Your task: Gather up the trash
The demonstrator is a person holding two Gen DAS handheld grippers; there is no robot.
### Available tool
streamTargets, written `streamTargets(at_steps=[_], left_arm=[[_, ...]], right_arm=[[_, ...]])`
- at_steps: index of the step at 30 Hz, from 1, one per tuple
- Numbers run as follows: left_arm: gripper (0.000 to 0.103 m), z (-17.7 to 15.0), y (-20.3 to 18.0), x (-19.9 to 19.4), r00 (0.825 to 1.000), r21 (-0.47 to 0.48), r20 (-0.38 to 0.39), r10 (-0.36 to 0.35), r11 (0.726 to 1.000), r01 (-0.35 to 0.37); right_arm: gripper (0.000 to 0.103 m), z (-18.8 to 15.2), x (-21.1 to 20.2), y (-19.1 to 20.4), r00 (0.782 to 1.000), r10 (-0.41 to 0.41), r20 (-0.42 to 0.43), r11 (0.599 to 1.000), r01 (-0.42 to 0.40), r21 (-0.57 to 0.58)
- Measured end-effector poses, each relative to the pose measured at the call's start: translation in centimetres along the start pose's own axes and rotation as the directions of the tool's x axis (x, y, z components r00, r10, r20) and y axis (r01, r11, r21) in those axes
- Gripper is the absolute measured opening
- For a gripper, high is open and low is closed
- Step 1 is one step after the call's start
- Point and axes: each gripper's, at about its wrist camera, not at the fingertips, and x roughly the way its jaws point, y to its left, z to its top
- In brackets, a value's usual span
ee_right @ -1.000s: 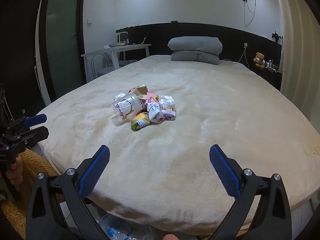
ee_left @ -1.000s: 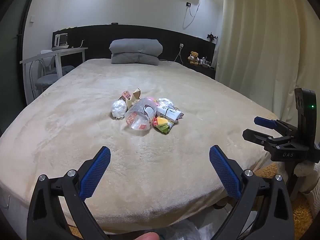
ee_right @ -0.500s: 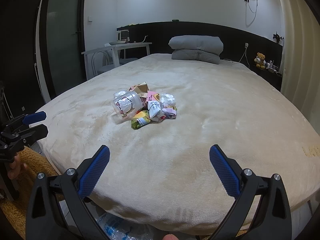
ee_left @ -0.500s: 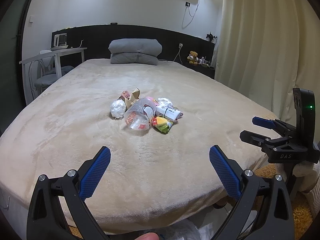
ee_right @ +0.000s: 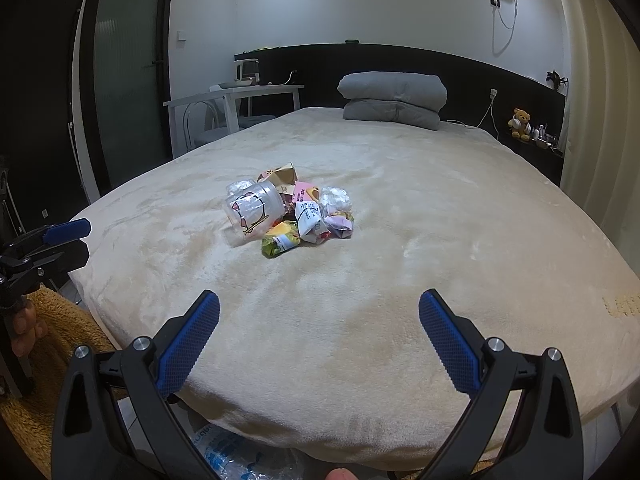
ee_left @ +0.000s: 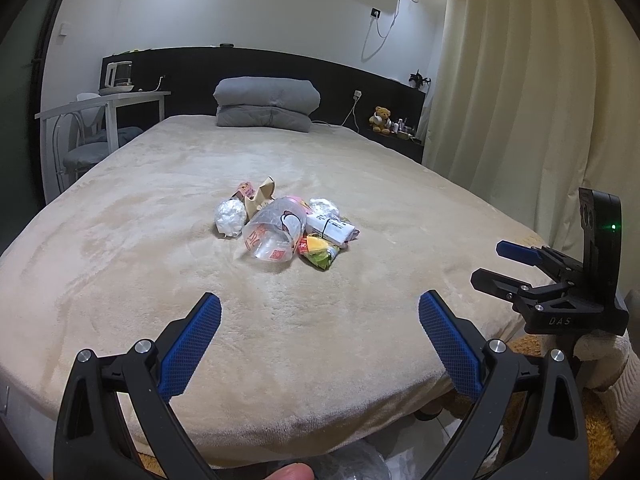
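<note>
Nothing collected yet, both my grippers wide open and empty.

My left gripper (ee_left: 320, 332) and right gripper (ee_right: 319, 330) hover at the bed's (ee_right: 460, 208) near edge; the trash pile (ee_right: 290, 214), plastic cup (ee_left: 272, 232) included, lies untouched mid-mattress, well ahead.

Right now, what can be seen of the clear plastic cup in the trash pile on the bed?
The clear plastic cup is see-through and thin, crumpled in places, printed with a cartoon figure and red markings. It lies on its side on the beige bed cover, at the near left of the trash pile. A white crumpled ball sits beside it; a yellow-green wrapper and other wrappers press against its other side. No fingers touch it.
</note>
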Motion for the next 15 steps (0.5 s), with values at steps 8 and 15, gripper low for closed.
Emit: streamTargets(at_steps=[8, 15], left_arm=[[0.097, -0.06, -0.16, 0.03, 1.000, 0.005, -0.001, 0.009, 1.000, -0.009], [0.097, 0.00, -0.21, 0.07, 1.000, 0.000, -0.006, -0.011, 1.000, 0.011]], right_arm=[[0.099, -0.01, 0.00, 0.03, 1.000, -0.001, 0.001, 1.000, 0.001, -0.001], [0.099, -0.04, 0.10, 0.04, 1.000, -0.003, -0.001, 1.000, 0.003, -0.005]])
